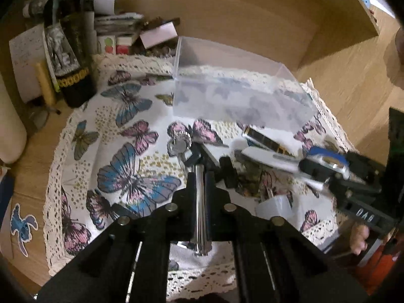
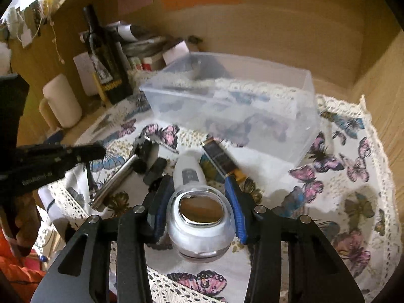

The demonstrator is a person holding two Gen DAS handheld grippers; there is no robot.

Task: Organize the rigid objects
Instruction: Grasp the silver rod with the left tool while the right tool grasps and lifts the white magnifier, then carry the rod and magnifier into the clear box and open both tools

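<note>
Butterfly-print cloth with a lace edge covers the wooden desk. Left gripper is clamped on a metal rod, the rod running lengthwise between its black fingers. Right gripper straddles a white device with a mirrored oval face; its blue pads sit close beside the casing, contact cannot be confirmed. Clear plastic box stands just behind, near a black-and-gold bar.

Plainly a home: lace-edged butterfly cloth over a wooden counter, dark bottle and mug left of it.
</note>
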